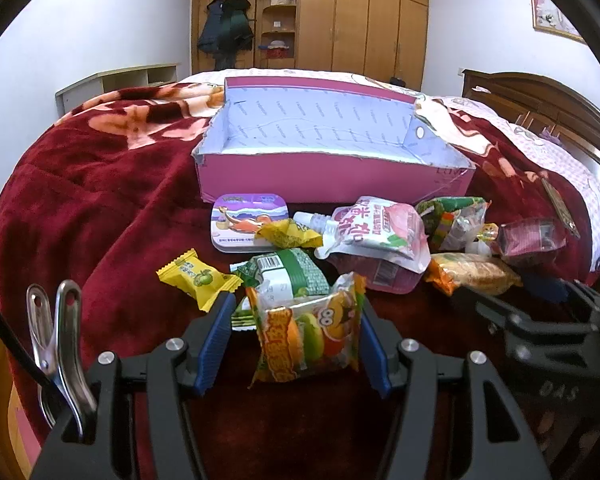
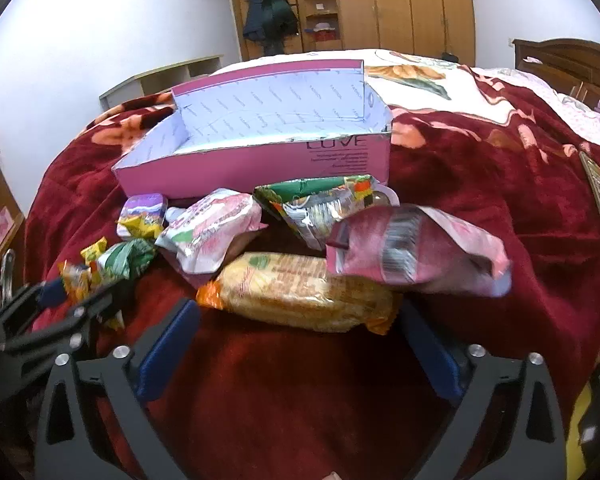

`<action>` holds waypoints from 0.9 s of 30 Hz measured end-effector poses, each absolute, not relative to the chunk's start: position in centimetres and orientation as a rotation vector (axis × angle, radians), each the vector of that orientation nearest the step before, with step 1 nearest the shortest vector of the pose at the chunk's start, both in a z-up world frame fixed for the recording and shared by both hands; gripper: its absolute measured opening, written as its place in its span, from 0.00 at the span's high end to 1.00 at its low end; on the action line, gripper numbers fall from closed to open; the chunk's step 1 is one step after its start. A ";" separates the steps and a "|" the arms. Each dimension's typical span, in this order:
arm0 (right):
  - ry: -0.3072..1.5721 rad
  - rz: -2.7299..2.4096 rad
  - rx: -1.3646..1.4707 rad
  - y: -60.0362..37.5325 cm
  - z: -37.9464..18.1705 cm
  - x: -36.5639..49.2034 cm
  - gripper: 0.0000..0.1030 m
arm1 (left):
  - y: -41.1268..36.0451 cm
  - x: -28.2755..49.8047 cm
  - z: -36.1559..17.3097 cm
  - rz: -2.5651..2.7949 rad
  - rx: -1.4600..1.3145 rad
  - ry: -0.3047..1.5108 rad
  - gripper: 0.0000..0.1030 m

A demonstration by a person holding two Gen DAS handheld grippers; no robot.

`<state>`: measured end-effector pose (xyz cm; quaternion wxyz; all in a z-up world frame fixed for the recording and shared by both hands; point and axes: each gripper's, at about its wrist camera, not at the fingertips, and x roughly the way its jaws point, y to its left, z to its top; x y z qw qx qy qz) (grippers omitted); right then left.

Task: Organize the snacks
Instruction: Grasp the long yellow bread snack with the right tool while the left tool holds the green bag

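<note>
Left gripper (image 1: 296,344), black frame with blue ribbed pads, pinches a small orange-yellow burger-print snack packet (image 1: 308,340) by its two side edges; the packet stands upright between the pads, on the near side of the open pink cardboard box (image 1: 332,176). Right gripper (image 2: 300,348) has its jaws spread as wide as they go, nothing clamped; a long clear-wrapped pack of golden biscuits with orange ends (image 2: 304,296) lies crosswise just past the fingertips, between gripper and box, not touching the pads as far as visible.

Pink box sits on a dark red plush blanket (image 1: 100,200), white-lined inside, no snacks in it. All snacks lie in a heap against the box's near wall: lilac rounded tin with a cartoon lid (image 1: 250,220) touching the box's near left end, yellow candy wrapper with a green apple print (image 1: 196,276) nearer the camera than the tin, green-and-white wrapped packet (image 1: 288,272) just beyond the held packet, pink-white spouted peach drink pouch (image 1: 380,232) at the box's near middle, green-orange crinkled bag (image 1: 452,216) by its near right end. Dark pink foil pouch (image 2: 416,252), blurred, sits right of the biscuits, overlapping their far end. Silver metal clip (image 1: 56,344) hangs on the left gripper's frame.
</note>
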<state>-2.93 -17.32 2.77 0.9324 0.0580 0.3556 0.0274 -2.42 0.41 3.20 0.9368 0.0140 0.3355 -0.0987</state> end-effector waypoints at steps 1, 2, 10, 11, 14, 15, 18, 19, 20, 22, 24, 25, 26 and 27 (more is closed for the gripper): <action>0.724 0.052 0.118 -17.2 2.8 -2.7 0.00 | 0.4 -2.4 3.1 -0.201 0.030 0.686 0.40; 0.720 0.046 0.116 -17.1 2.9 -2.5 0.00 | 0.4 -2.3 3.0 -0.196 0.029 0.687 0.40; 0.704 0.030 0.131 -17.2 2.6 -1.4 0.00 | 0.6 -2.0 2.7 -0.203 0.025 0.693 0.40; 0.707 0.031 0.133 -17.2 2.5 -1.2 0.00 | 0.6 -1.9 2.6 -0.204 0.025 0.693 0.40; 0.725 0.036 0.154 -17.5 2.0 -0.8 0.00 | 0.7 -1.9 2.6 -0.207 0.018 0.692 0.40; 0.741 0.034 0.157 -17.6 1.8 -0.6 0.00 | 0.8 -2.0 2.7 -0.211 0.012 0.690 0.40; 0.736 0.029 0.138 -17.2 2.1 -1.3 0.00 | 1.1 -2.2 3.0 -0.217 -0.004 0.681 0.40; 0.730 0.029 0.125 -17.0 2.3 -1.3 0.00 | 1.2 -2.2 3.0 -0.217 -0.008 0.681 0.40; 0.726 0.027 0.105 -16.7 2.4 -1.3 0.00 | 1.2 -2.2 3.0 -0.218 -0.012 0.682 0.40; 0.737 0.019 0.090 -16.4 2.3 -0.7 0.00 | 1.3 -2.2 3.0 -0.220 -0.014 0.683 0.40; 0.756 0.017 0.100 -16.5 2.0 0.0 0.00 | 1.3 -2.1 3.0 -0.220 -0.013 0.683 0.40; 0.764 0.016 0.108 -16.6 2.0 0.4 0.00 | 1.3 -2.1 3.0 -0.220 -0.012 0.684 0.40; 0.772 0.016 0.112 -16.6 1.8 0.8 0.00 | 1.3 -2.1 3.0 -0.219 -0.013 0.684 0.40; 0.784 0.020 0.115 -16.6 1.7 1.2 0.00 | 1.3 -2.1 3.0 -0.219 -0.012 0.685 0.40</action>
